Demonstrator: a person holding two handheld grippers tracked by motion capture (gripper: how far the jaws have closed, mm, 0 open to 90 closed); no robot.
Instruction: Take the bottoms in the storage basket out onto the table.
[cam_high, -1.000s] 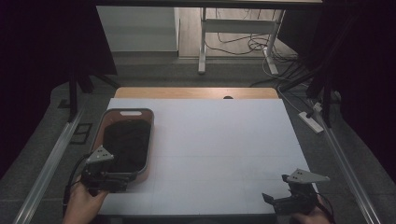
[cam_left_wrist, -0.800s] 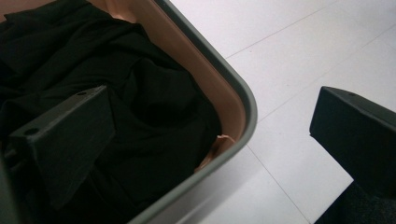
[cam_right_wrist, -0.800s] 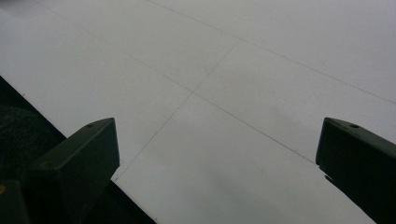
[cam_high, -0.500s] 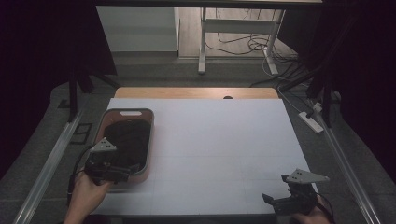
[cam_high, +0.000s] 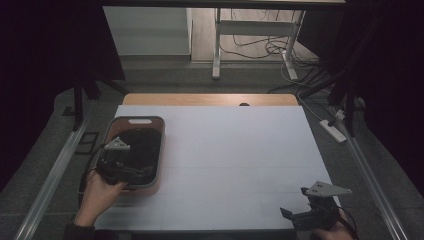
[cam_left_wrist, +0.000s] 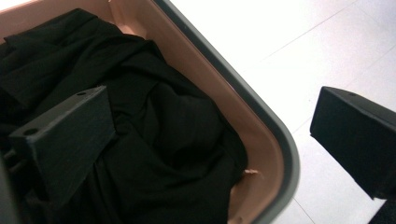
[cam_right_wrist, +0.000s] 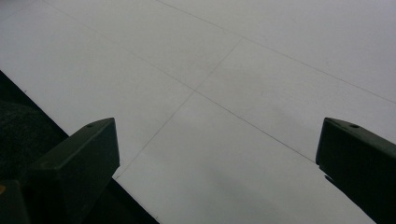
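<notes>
- In the high view, the left claw (cam_high: 131, 170) sits over the near end of a pink basin (cam_high: 159, 145) with a grey rim, which stands on the left side of the white table (cam_high: 240, 150).
- That view shows the basin's contents merely as a dark mass; the left gripper view shows it as crumpled black cloth (cam_left_wrist: 154, 140) that fills the basin up to its pink inner wall.
- The left gripper view shows the left claw (cam_left_wrist: 210, 135) wide open: 1 jaw hangs over the cloth inside the basin (cam_left_wrist: 275, 154), the other over the bare table (cam_left_wrist: 327, 46) outside the rim, so the 2 jaws straddle the basin's wall. Nothing is gripped, and I cannot tell whether the inner jaw touches the cloth.
- The high view alone shows the person's left hand (cam_high: 97, 192) behind that claw, at the table's near left edge.
- The right claw (cam_high: 295, 216) rests at the near right corner of the table, well apart from the basin.
- The right gripper view shows the right claw (cam_right_wrist: 217, 154) spread wide and holding nothing, with plain white table (cam_right_wrist: 243, 70) crossed by thin seams under it and the dark edge at its lower left.
</notes>
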